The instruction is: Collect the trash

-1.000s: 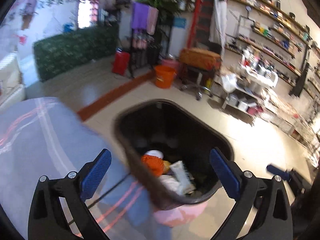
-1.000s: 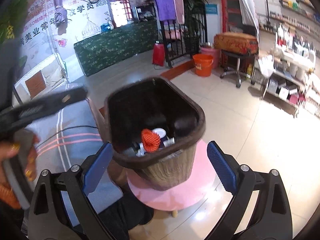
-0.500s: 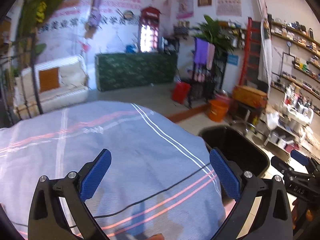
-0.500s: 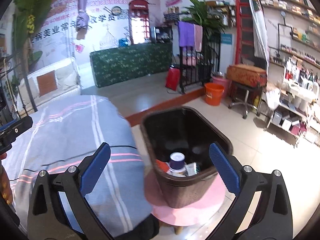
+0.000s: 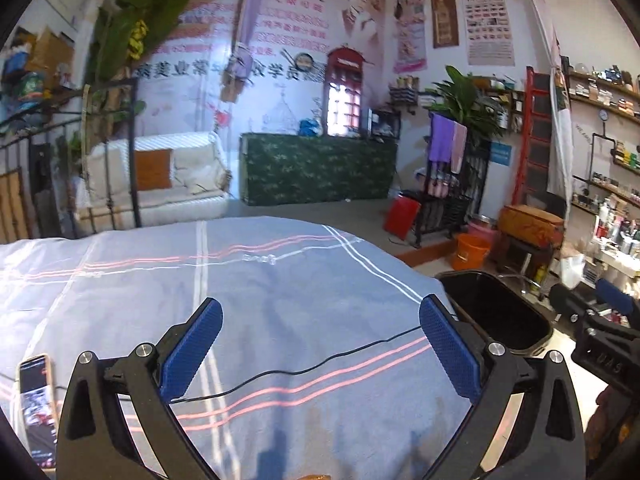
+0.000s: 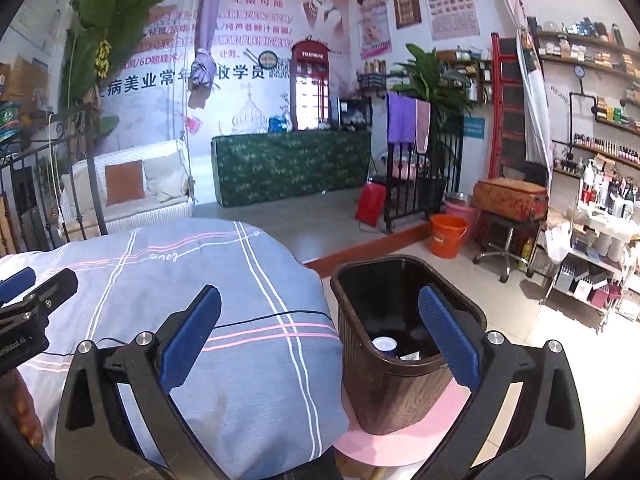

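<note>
Right wrist view: the waste bin (image 6: 404, 344) stood on a pink stool (image 6: 396, 446), just beside the edge of the bed; a white cup (image 6: 385, 344) and a scrap of paper (image 6: 409, 356) showed low inside it.
Bin, left wrist view: only its dark mouth (image 5: 494, 312) appeared at the right, past the right-hand fingertip; no contents could be seen from there.
Change over the last second: both cameras had swung up and away from the bin's inside, where orange netting and wrappers had filled the frame, to a level look across the bed and room.
Meaning for the task: a drop into the bin appeared to be finished, and the grippers seemed to be retreating to look for more trash.
Right gripper (image 6: 320, 336): fingers spread wide and empty; the bin sat behind the right-hand finger, its near rim between the two fingers but well below and beyond them.
Left gripper (image 5: 320, 344): fingers likewise released, holding nothing, hovering over the blue striped bedsheet (image 5: 280, 292).
Bed surface: a thin black cable (image 5: 304, 368) ran across the sheet between the left fingers; a phone (image 5: 36, 404) lay at the far left.
Remaining trash: none showed on the visible sheet, so collection looked close to complete, though the floor nearby was mostly hidden.
</note>
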Available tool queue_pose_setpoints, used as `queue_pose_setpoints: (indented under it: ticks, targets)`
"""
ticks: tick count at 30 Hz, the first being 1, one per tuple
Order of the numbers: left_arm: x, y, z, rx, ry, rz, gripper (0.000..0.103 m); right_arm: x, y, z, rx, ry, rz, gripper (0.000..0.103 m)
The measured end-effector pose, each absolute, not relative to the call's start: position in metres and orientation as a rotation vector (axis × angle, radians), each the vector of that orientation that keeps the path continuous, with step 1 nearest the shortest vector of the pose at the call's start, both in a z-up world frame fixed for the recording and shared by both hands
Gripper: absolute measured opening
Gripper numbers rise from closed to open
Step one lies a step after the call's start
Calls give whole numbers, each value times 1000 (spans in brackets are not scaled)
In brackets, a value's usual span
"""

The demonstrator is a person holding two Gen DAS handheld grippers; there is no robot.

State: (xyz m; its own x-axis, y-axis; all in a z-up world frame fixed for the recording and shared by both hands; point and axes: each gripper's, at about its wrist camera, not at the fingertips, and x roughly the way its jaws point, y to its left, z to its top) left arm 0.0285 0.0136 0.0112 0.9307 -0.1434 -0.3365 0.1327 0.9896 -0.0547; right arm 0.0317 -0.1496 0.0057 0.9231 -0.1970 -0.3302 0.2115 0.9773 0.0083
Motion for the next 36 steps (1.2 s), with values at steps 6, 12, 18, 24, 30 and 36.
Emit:
queue_pose_setpoints:
  ticks: [6, 12, 18, 24, 30, 36]
  targets:
    - [12, 19, 10, -62, 324, -137, 97, 13, -128, -1, 22, 339, -169, 98]
    - [6, 21, 11, -69, 316, -143, 97, 6, -126, -3, 67, 355, -145, 98]
    - [3, 24, 10, -73, 312, -139, 98, 6, -128, -2, 77, 364, -145, 98]
    - [-1, 21, 10, -69, 303, -137, 98, 4, -131, -2, 78, 355, -149, 98]
    - [-3, 20, 9, -69, 305, -138, 97, 5, -131, -2, 79, 355, -140, 98]
    - [-4, 19, 11, -66, 305, -140, 97, 5, -130, -2, 74, 354, -136, 98]
